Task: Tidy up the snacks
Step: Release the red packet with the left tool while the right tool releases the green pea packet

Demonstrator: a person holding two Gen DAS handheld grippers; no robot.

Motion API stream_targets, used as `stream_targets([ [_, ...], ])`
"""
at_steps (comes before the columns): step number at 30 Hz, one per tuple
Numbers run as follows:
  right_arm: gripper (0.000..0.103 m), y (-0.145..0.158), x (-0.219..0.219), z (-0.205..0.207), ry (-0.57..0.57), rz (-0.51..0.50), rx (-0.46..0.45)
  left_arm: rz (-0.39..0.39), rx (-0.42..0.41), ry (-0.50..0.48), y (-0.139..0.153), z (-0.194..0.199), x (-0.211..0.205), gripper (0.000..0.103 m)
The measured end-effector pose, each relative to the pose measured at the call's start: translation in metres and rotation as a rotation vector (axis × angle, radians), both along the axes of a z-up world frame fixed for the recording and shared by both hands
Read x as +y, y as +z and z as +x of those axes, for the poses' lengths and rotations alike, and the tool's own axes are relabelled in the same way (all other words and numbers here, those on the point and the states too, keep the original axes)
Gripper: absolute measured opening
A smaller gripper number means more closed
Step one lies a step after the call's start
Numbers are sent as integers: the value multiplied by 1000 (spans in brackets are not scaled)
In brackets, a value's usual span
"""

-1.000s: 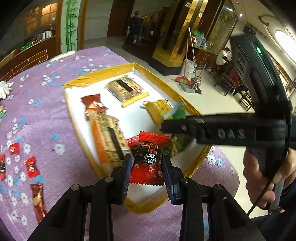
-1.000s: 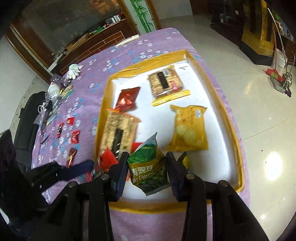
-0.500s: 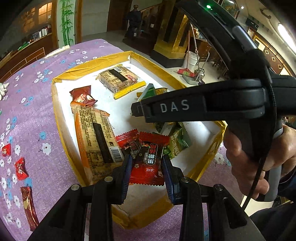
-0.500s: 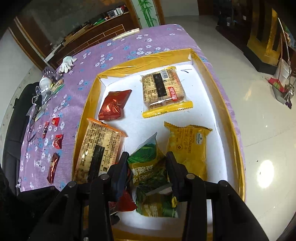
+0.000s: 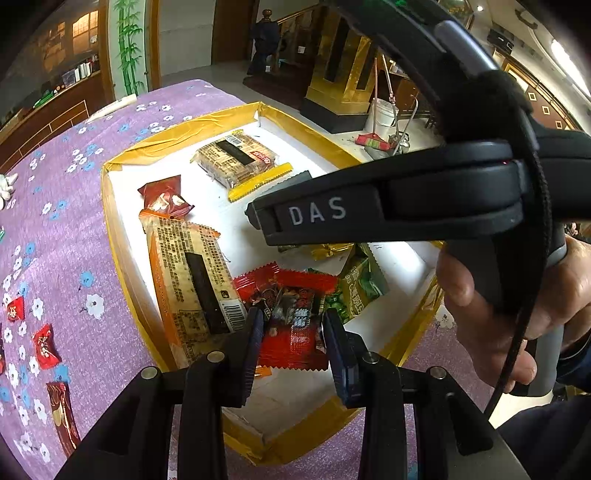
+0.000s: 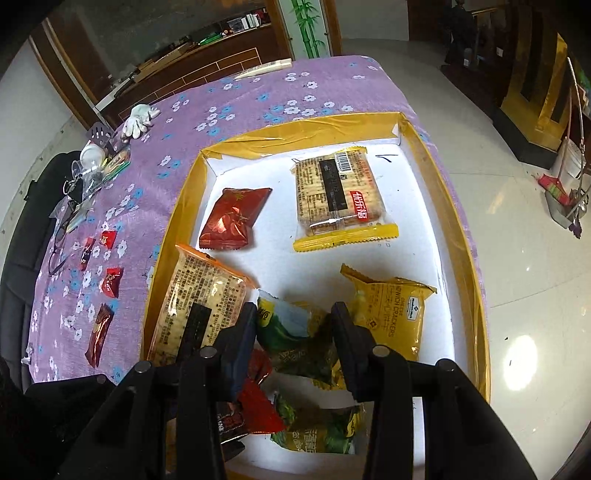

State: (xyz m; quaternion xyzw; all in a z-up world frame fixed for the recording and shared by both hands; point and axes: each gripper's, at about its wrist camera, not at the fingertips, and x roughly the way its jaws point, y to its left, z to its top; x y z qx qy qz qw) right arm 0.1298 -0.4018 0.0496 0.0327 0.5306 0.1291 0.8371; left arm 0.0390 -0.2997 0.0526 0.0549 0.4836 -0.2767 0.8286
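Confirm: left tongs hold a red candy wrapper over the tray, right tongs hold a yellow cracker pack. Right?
Not quite. The right tongs are shut on a green pea snack bag, not the yellow cracker pack, which lies flat in the tray beside them, as the right wrist view shows. The left tongs do hold the red candy wrapper over the tray.

Restaurant hall, gilded pillars (image 5: 343, 66), floral tablecloth (image 6: 258, 96)

floor (image 6: 517, 258): pale glossy tiles, bright glare at 4 o'clock | wall panel (image 6: 310, 26): painted green bamboo at 12 o'clock | cabinet (image 6: 207, 66): dark wood, cluttered top, 11 o'clock | pillar (image 5: 343, 62): gold and black, 1 o'clock | bucket (image 5: 382, 114), broom (image 5: 373, 140): beside pillar | table (image 6: 258, 99): purple flowered cloth
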Motion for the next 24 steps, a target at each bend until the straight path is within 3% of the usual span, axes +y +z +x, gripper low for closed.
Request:
stream_targets([
  [9, 42, 7, -3, -5, -23, 7, -11, -17, -1, 0, 5, 1, 3, 42],
  [24, 45, 24, -15, -23, -104, 69, -22, -45, -38, -3, 26, -11, 17, 43],
])
